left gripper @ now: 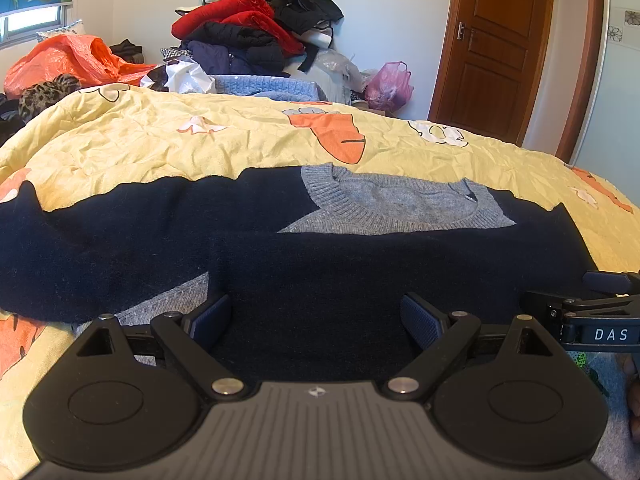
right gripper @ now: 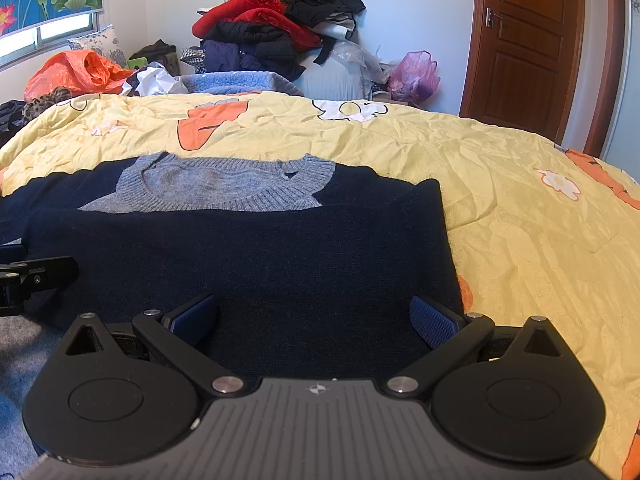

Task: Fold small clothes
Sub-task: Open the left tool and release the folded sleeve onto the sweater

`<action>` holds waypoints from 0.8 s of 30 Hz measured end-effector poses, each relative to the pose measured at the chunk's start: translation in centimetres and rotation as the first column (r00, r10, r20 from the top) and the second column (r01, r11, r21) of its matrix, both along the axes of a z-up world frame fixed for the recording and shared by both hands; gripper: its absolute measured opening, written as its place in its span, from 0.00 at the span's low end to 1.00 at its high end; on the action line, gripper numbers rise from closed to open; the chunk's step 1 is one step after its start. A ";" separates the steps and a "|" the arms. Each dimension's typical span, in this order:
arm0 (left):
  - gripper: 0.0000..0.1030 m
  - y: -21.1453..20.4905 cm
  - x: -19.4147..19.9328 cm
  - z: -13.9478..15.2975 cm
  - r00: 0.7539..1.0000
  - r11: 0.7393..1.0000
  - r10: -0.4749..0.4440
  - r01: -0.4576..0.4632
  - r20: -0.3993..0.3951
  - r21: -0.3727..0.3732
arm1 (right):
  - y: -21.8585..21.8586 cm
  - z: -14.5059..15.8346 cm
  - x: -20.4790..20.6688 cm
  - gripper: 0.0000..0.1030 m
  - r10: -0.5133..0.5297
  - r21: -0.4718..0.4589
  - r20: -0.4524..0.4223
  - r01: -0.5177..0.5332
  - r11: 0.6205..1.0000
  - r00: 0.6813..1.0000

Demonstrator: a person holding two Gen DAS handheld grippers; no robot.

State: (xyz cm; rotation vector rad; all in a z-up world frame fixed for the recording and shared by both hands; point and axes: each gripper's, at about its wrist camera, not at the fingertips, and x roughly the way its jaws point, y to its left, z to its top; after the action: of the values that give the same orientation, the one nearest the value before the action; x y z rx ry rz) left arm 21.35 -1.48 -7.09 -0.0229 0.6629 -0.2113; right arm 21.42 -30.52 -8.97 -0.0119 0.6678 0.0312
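A small navy sweater (left gripper: 304, 276) with a grey ribbed collar (left gripper: 392, 204) lies flat on the yellow quilt (left gripper: 160, 144), neck away from me. Its right sleeve is folded in over the body; the left sleeve stretches out to the left. My left gripper (left gripper: 316, 320) is open and empty over the sweater's near hem. My right gripper (right gripper: 316, 320) is open and empty over the hem near the sweater's (right gripper: 248, 264) right edge. The right gripper also shows at the right edge of the left wrist view (left gripper: 592, 312). The left gripper shows at the left edge of the right wrist view (right gripper: 28, 276).
A heap of red, black and navy clothes (left gripper: 256, 28) stands behind the bed. An orange plastic bag (left gripper: 68, 60) lies at the back left and a pink bag (left gripper: 390, 84) near the wooden door (left gripper: 492, 44). The quilt (right gripper: 520, 208) spreads to the right of the sweater.
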 end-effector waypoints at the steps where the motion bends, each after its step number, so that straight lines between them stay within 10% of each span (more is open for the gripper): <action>1: 0.90 0.0 0.0 0.0 1.000 1.000 0.000 0.000 0.000 -0.001 | 0.0 0.0 0.0 1.00 0.000 0.000 0.000 0.000 1.000 1.000; 24: 0.90 0.0 0.0 0.0 1.000 1.000 0.000 0.000 0.001 -0.006 | 0.0 0.0 0.0 1.00 0.000 0.000 0.001 0.000 1.000 1.000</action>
State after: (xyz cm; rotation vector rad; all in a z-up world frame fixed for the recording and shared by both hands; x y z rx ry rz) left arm 21.36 -1.50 -7.06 -0.0281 0.6616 -0.2137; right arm 21.43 -30.52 -8.97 -0.0115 0.6670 0.0318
